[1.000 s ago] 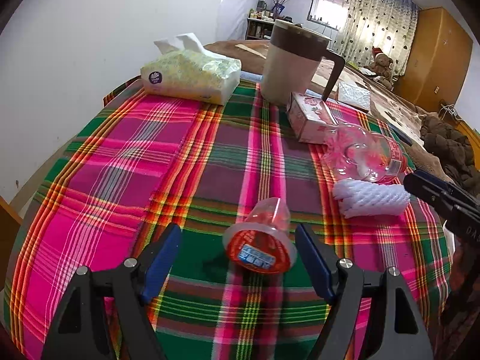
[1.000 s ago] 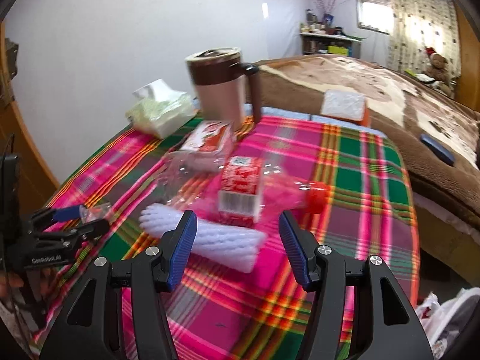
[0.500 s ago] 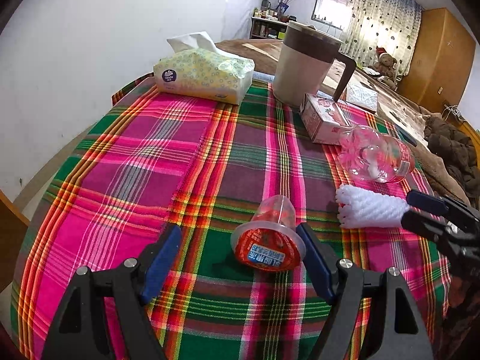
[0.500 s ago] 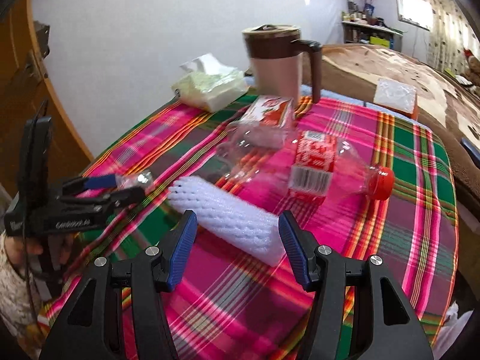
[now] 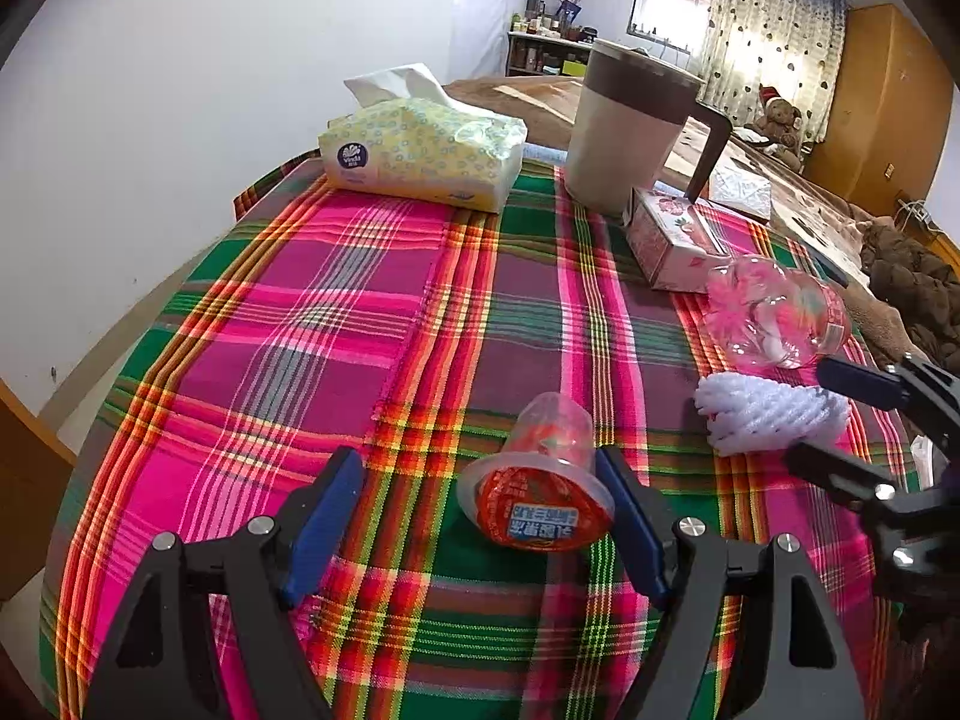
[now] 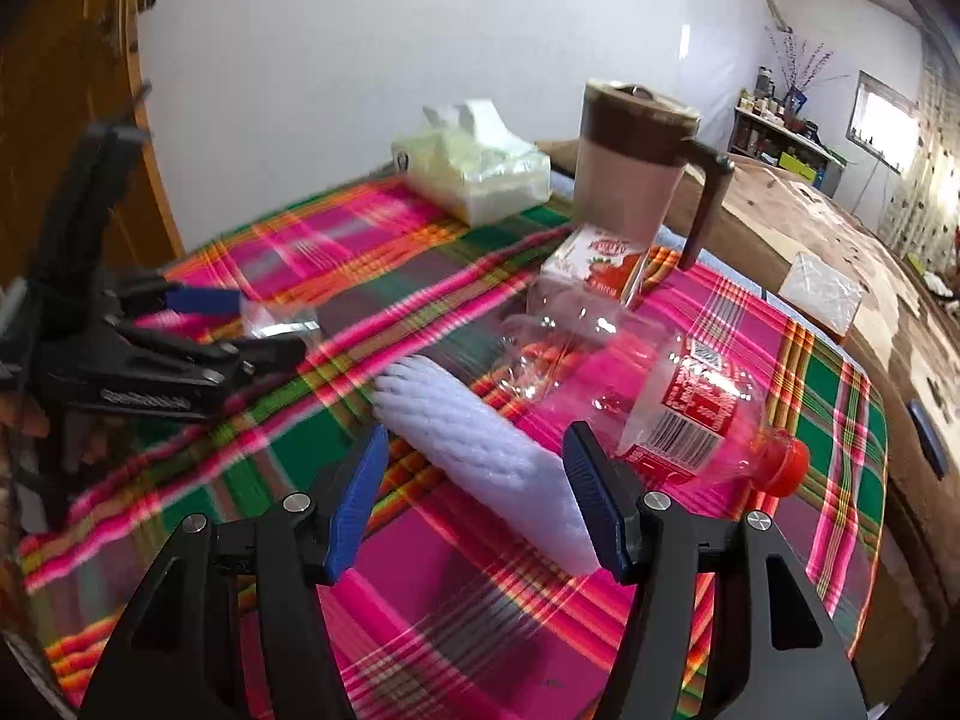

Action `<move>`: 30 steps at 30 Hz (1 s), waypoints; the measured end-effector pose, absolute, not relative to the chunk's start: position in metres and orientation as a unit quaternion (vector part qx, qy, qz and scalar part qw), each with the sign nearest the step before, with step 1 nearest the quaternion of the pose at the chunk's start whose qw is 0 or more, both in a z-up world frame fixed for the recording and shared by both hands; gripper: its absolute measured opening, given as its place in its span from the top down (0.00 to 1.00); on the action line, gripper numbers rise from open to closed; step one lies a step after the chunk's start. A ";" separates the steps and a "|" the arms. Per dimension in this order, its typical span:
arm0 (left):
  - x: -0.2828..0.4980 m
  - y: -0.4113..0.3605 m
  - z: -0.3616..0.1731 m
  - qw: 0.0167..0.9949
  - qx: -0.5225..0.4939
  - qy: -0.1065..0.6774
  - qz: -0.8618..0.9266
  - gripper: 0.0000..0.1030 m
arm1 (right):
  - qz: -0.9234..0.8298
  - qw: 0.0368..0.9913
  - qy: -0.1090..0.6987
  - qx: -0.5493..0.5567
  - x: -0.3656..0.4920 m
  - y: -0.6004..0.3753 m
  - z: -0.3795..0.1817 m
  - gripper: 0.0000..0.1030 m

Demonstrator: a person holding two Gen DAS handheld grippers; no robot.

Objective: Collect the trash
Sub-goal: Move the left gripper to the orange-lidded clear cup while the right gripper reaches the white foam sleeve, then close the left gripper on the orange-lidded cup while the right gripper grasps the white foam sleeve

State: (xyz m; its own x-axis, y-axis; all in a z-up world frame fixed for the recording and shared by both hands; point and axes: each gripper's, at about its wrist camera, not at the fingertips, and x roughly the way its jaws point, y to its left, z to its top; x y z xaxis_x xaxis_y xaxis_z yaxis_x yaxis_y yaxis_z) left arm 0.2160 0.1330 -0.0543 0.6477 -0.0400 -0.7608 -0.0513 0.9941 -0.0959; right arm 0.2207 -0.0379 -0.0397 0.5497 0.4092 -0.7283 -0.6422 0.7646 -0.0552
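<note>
since a second ago the right gripper (image 6: 474,507) has swung round toward the white foam net sleeve (image 6: 480,456), so the sleeve's near end now lies between its blue fingers (image 6: 591,510), and the jaws are opening with the pads not pressing on it; the right finger looks very close to the foam, though the blur makes contact hard to judge. the left gripper (image 5: 480,519) has hardly shifted and hangs wide apart over the tipped plastic jelly cup (image 5: 537,483), which lies on its side on the plaid tablecloth (image 5: 336,324) with its red foil lid facing the camera, the right finger just beside the cup's rim and the left one well clear, nothing gripped. a clear plastic bottle (image 6: 654,384) with a red cap and red label lies on its side just beyond the sleeve, touching or nearly touching it. behind it sits a small pink carton (image 5: 672,240), then a tall beige and brown jug (image 5: 630,132) and a yellow tissue pack (image 5: 420,153) near the table's far edge
</note>
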 end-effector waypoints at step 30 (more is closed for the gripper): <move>0.198 0.122 -0.048 0.910 -0.072 0.406 -0.040 0.56 | 0.224 0.902 0.357 -0.090 0.205 -0.053 -0.037 0.82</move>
State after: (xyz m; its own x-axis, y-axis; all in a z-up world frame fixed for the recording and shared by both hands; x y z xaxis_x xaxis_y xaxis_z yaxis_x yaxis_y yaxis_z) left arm 0.1976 0.1217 -0.0475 0.6664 -0.1307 -0.7340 0.0141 0.9865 -0.1629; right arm 0.2054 -0.0529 -0.0366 0.6451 0.3398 -0.6844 -0.4683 0.8836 -0.0027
